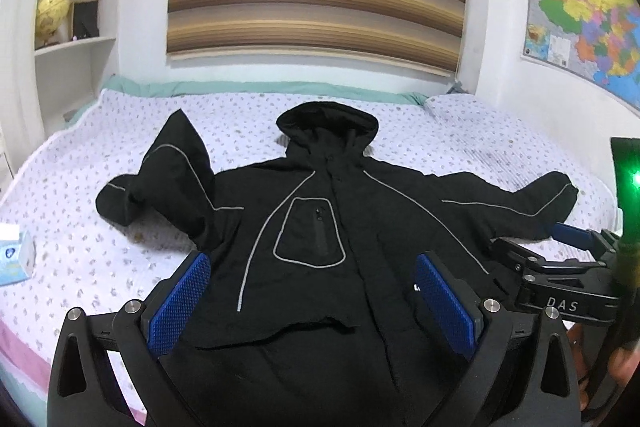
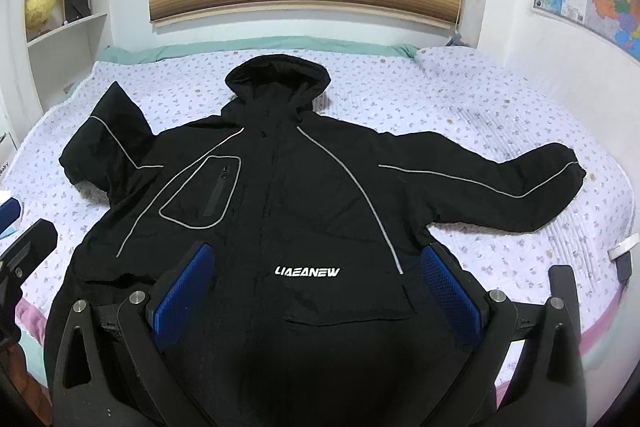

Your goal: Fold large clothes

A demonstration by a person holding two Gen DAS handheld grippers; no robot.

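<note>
A large black hooded jacket [image 1: 320, 211] with grey piping lies front up on the bed, hood towards the far wall; it also shows in the right wrist view [image 2: 288, 195]. Its left sleeve [image 1: 168, 179] is bent up and crumpled. Its right sleeve [image 2: 500, 183] lies stretched out flat. My left gripper [image 1: 312, 291] is open and empty, hovering above the jacket's lower left front. My right gripper [image 2: 316, 283] is open and empty above the lower front by the white logo. The right gripper's body also shows at the right edge of the left wrist view [image 1: 560, 283].
The bed [image 2: 500, 99] has a white floral quilt with a pink edge near me. A small blue and white box [image 1: 14, 255] lies on the bed at the left. A bookshelf with a globe [image 1: 52, 15] stands far left; a map [image 1: 588, 23] hangs at right.
</note>
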